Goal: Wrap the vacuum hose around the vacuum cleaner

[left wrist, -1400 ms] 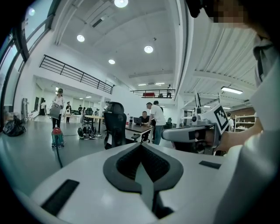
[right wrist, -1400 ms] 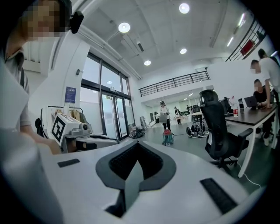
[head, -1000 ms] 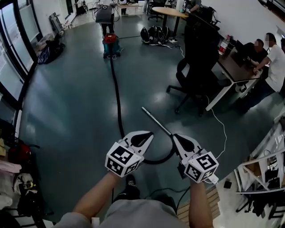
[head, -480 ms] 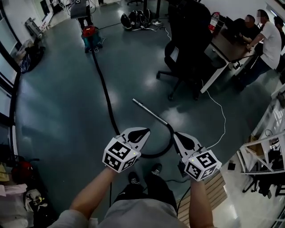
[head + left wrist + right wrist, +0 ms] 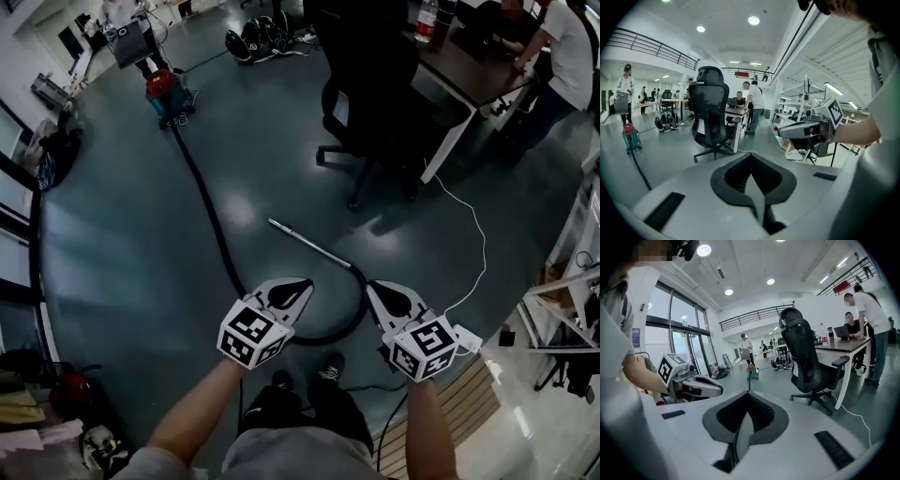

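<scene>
Left gripper (image 5: 302,284) and right gripper (image 5: 375,289) are both closed and empty, held forward over the floor. The vacuum hose (image 5: 208,214) lies stretched out from the distant vacuum cleaner (image 5: 161,91). Its curved end and metal wand (image 5: 309,242) lie near the grippers, the probable pickup point.

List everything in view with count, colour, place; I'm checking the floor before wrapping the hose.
Canister vacuum cleaner: one, red and teal, far upper left.
Ribbed vacuum hose: one, black, from cleaner to loop near feet.
Metal wand tube: one, silver, hose end, mid floor.
Swivel office chair: one, black, beside desk.
Desk: one, dark top, white legs, upper right.
Thin floor cable: one, white, right.
Left tool: one, white, shut, empty, lower centre.
Right tool: one, white, shut, empty, lower centre.
</scene>
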### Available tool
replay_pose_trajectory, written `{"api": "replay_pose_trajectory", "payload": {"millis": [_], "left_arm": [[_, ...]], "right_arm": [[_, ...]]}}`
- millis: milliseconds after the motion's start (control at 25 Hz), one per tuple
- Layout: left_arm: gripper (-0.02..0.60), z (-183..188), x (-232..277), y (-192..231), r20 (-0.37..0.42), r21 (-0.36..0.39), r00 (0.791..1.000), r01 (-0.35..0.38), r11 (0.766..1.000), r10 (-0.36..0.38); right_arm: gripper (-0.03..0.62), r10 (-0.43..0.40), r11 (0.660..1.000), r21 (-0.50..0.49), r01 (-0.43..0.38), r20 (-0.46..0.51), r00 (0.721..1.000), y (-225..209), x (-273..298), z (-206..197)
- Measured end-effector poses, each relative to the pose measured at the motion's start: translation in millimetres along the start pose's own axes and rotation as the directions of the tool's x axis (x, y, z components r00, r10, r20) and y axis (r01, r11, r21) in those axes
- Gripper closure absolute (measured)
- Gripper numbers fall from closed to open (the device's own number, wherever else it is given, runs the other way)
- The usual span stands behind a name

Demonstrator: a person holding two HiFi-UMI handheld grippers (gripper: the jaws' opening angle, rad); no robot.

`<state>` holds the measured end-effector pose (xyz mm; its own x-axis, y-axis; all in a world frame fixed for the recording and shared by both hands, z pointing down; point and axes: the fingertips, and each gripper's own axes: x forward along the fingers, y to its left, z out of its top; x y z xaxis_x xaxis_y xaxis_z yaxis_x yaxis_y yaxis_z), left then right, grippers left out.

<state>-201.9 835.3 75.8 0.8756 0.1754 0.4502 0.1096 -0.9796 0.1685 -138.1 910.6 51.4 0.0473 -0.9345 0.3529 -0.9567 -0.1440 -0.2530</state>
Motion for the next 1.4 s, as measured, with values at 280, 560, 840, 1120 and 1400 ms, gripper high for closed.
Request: {"api": "replay_pose_trajectory", "payload": {"millis": [280, 560, 840, 1120, 1400], "left_arm": [[0.575, -50, 86, 61, -0.122, 0.046, 0.99, 0.078, 0.996, -0.071], [0.575, -162, 181, 117, -0.199, 0.12, 0.958, 0.231, 0.965, -0.205], [0.575, -310, 292, 190, -0.321, 0.191, 0.909, 0.337, 0.922, -0.265], [0.574, -443, 395, 238, -0.419, 0.263, 0.864, 0.411, 0.873, -0.28], [0.482, -561, 483, 302, -0.555, 0.377, 0.804, 0.474, 0.796, -0.216]], "right_arm": [[0.591, -0.09, 0.995, 0.039, 0.091, -0.028, 0.996, -72, 47, -48], [0.591, -0.199, 0.979, 0.033, 0.203, -0.103, 0.975, -115, 109, -162], [0.591, -0.254, 0.962, 0.064, 0.265, -0.137, 0.957, -155, 192, -293], [0.591, -0.313, 0.937, 0.129, 0.324, -0.103, 0.944, -206, 263, -408], [0.591, -0.353, 0.911, 0.19, 0.366, -0.099, 0.93, -235, 308, -520]]}}
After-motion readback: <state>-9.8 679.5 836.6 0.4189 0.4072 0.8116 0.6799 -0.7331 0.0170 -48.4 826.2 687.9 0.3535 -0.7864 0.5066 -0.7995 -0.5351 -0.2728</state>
